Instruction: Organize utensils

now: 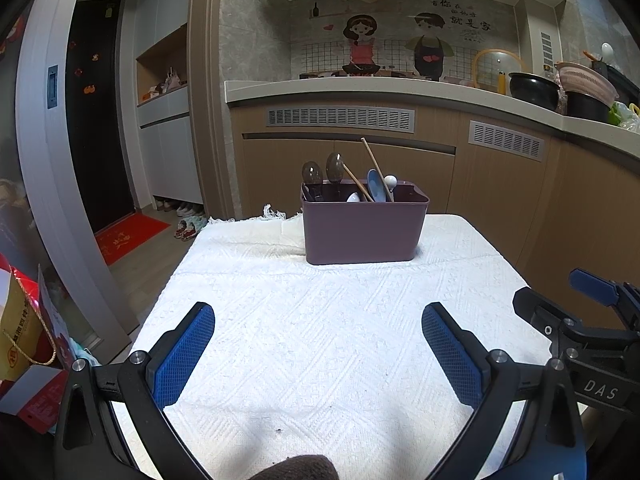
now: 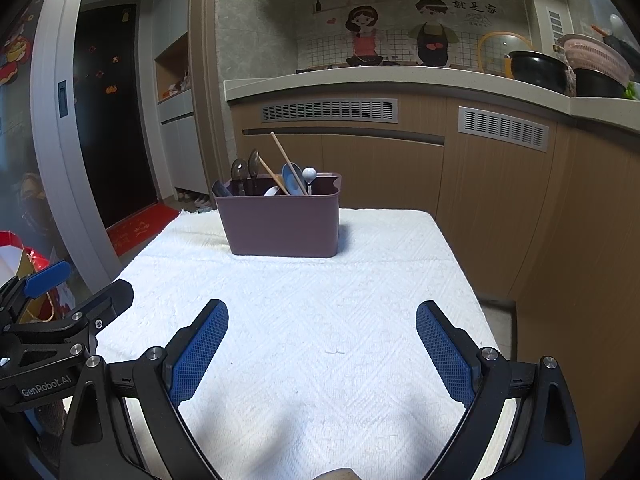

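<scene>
**Both grippers wide and empty, the caddy full ahead of them**

The left gripper (image 1: 318, 344) and the right gripper (image 2: 322, 340) both hang low over the white towel (image 1: 320, 320), jaws spread wide with nothing between the blue pads (image 1: 182, 356). Each shows at the edge of the other's view, so they sit side by side and close together.

The purple caddy (image 1: 362, 228) stands well ahead of both, slightly right of the left gripper's line and left of the right gripper's line. In it stand two dark spoons (image 1: 324, 172), a pair of wooden chopsticks (image 1: 370, 162) leaning across, a blue spoon (image 1: 378, 186) and a white-tipped utensil (image 1: 391, 182). A low white shape beside the chopsticks may be another spoon bowl; the view is too small to be sure. No loose utensil lies on the cloth, so the sorting looks finished or nearly so.

From here the main risk is any further reach into the caddy. The chopsticks lean across the other handles, and a jaw closing on one item would likely drag or flip its neighbours. The caddy looks light and sits on soft, rumpled cloth, so a sideways push could slide or tip it. The two grippers could also knock together if either swings inward.

Beyond the caddy is a cabinet front (image 1: 348, 160) below a counter holding a black pot (image 1: 534, 86) and a pink colander (image 1: 588, 76). Left of the left gripper sits a red and yellow gift bag (image 1: 24, 320), off the table. Nothing stands between the grippers and the caddy.
</scene>
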The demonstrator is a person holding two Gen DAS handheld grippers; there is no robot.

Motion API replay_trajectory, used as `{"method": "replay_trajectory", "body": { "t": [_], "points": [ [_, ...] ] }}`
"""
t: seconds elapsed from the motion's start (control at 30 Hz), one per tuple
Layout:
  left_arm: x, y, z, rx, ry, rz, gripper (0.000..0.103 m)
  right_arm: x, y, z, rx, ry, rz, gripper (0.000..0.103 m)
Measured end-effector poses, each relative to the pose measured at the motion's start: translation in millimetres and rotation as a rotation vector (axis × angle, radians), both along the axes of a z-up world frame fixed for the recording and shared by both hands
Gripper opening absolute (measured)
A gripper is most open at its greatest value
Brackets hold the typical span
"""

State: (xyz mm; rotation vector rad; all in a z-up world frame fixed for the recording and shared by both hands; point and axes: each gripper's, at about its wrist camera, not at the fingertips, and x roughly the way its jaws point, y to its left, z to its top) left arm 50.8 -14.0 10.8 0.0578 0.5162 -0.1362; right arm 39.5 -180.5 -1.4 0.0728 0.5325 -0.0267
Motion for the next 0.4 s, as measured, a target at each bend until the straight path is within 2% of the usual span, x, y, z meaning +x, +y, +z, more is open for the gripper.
{"method": "replay_trajectory", "body": {
  "t": [0.4],
  "points": [
    [-0.9, 1.8, 0.0, 0.007, -0.003, -0.013, 0.103, -2.5, 0.7, 1.6, 0.004, -0.004, -0.011, 0.095]
  ]
}}
